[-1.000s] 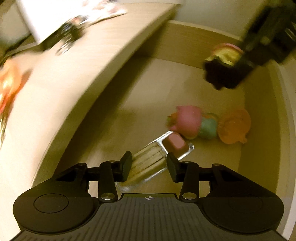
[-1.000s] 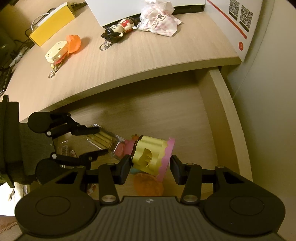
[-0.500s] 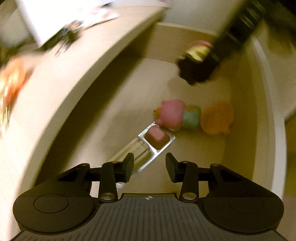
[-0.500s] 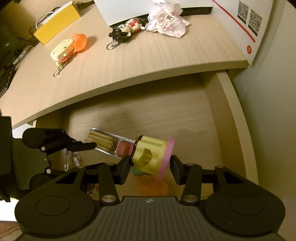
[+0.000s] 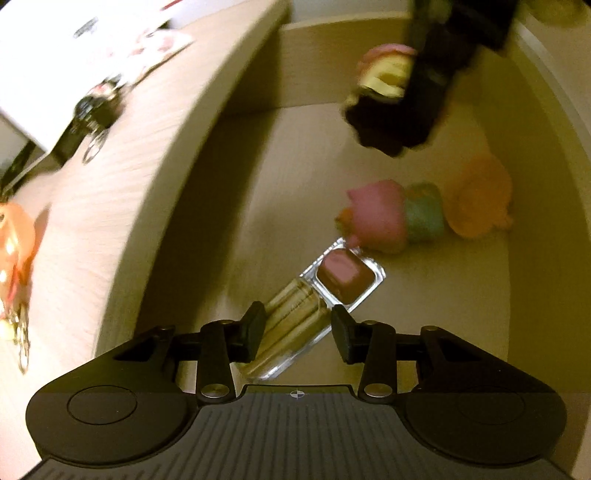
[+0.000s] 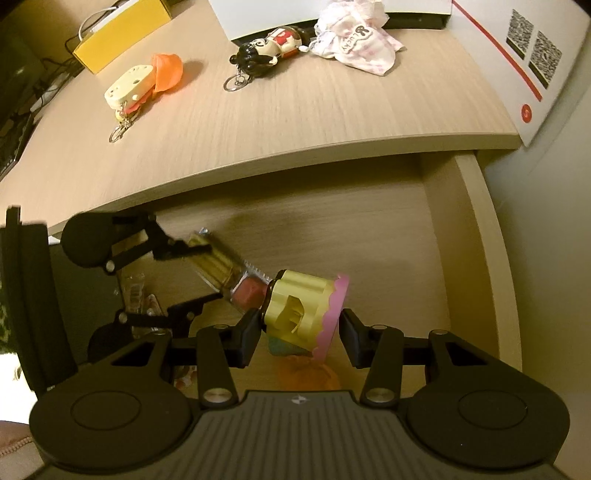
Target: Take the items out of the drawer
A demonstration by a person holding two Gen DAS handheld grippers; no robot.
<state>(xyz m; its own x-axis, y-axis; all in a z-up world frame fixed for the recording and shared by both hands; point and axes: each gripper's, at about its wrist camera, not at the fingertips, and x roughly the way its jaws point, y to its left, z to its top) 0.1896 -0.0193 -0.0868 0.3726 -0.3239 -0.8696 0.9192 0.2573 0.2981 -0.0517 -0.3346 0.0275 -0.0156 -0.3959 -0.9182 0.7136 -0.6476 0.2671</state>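
Note:
A clear snack tray (image 5: 314,306) with biscuit sticks and a brown dip lies slanted on the floor of the open wooden drawer (image 5: 543,155). My left gripper (image 5: 299,328) points down at it, and both pads touch the tray's long sides. From the right wrist view, the left gripper (image 6: 201,277) straddles the same tray (image 6: 221,266). My right gripper (image 6: 300,332) is shut on a yellow toy cake (image 6: 299,306) with a pink frilled rim, held above the drawer. That gripper appears blurred and dark in the left wrist view.
A pink toy (image 5: 376,214), a teal one (image 5: 424,218) and an orange one (image 5: 480,199) lie together on the drawer floor. On the desk top (image 6: 295,122) are a black figure keychain (image 6: 266,51), a cheese keychain (image 6: 129,85), a yellow box (image 6: 122,33) and a cloth (image 6: 354,40).
The left gripper rolled and its jaws narrowed until the snack tray sat between both pads. The right gripper stayed almost still with the yellow toy cake in it.

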